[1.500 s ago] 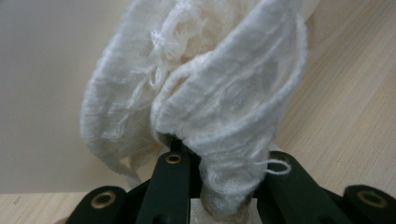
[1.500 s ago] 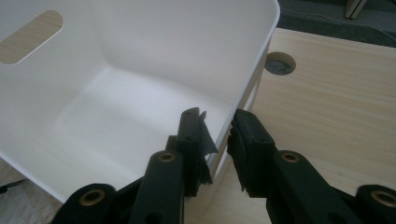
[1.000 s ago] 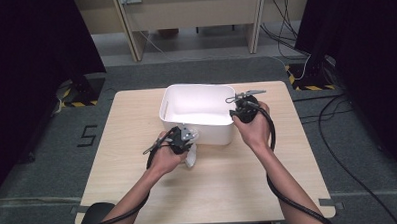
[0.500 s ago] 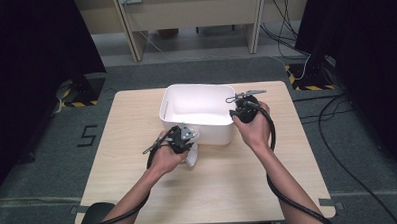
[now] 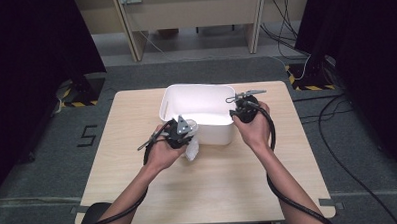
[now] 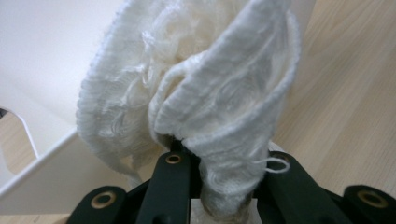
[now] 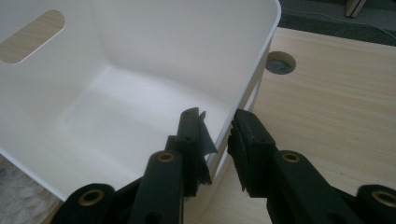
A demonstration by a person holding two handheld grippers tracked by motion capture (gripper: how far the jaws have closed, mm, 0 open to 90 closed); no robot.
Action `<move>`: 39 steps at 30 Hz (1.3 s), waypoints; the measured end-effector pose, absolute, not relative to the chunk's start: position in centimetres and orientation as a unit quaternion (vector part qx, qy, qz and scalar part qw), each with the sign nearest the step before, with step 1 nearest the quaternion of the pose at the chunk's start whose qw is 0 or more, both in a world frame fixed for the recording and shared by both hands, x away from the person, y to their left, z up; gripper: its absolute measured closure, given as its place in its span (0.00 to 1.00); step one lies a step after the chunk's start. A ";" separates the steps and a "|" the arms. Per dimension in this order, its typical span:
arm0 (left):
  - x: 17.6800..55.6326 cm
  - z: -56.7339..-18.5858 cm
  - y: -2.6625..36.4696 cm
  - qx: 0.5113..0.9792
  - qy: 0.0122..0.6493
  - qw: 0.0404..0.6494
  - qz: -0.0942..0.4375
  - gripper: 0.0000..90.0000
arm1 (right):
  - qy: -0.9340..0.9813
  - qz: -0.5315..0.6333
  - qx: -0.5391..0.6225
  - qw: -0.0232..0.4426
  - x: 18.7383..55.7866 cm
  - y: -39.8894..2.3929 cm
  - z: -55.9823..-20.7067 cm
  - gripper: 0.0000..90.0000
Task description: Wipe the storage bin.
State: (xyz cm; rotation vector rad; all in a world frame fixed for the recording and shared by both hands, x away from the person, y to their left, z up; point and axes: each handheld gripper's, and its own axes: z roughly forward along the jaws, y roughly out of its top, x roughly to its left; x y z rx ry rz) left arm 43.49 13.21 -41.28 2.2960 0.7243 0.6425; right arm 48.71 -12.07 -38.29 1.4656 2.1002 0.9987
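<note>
The white bin (image 5: 199, 112) serves as the landmark, standing on the pale wooden worktop (image 5: 139, 189) toward its far middle.

Nearest, on the person's side of the bin, the left gripper (image 5: 183, 131) is held just in front of the bin's near wall. Its fingers (image 6: 170, 177) are clenched on a white knitted cloth (image 6: 210, 107), pinching a gathered fold of it. The cloth bunches up past the fingers in the left gripper view, with the bin's outer wall right behind it. In the high view the cloth (image 5: 192, 149) hangs below the gripper, just in front of the bin's near wall and outside the bin.

At the bin's near right corner, the right gripper (image 5: 244, 110) grasps the rim. In the right gripper view (image 7: 217, 137), one finger (image 7: 191, 140) lies inside the bin (image 7: 116, 93) and the other outside, with the thin wall pinched between them.

Beyond that corner, a round cable hole (image 7: 280, 62) is set in the worktop beside the bin.
</note>
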 end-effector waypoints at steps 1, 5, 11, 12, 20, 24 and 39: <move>43.5 -41.1 13.2 0.873 0.275 0.320 0.246 0.87 | 0.750 0.356 0.523 0.196 48.7 -12.1 -38.3 0.82; 43.5 -40.9 13.1 0.872 0.274 0.322 0.246 0.87 | 0.750 0.357 0.522 0.195 48.7 -12.1 -38.3 0.82; 43.5 -40.9 13.0 0.872 0.274 0.322 0.246 0.87 | 0.749 0.357 0.522 0.196 48.8 -12.1 -38.3 0.82; 43.5 -40.8 12.9 0.872 0.273 0.322 0.246 0.86 | 0.750 0.356 0.522 0.196 48.8 -12.1 -38.3 0.82; 43.6 -40.9 12.7 0.873 0.272 0.323 0.244 0.86 | 0.748 0.358 0.524 0.195 48.7 -12.1 -38.3 0.81; 43.6 -40.8 12.4 0.875 0.269 0.321 0.244 0.86 | 0.747 0.358 0.525 0.194 48.7 -12.2 -38.3 0.81; 43.6 -41.1 12.2 0.875 0.268 0.324 0.242 0.86 | 0.746 0.360 0.526 0.192 48.8 -12.2 -38.3 0.81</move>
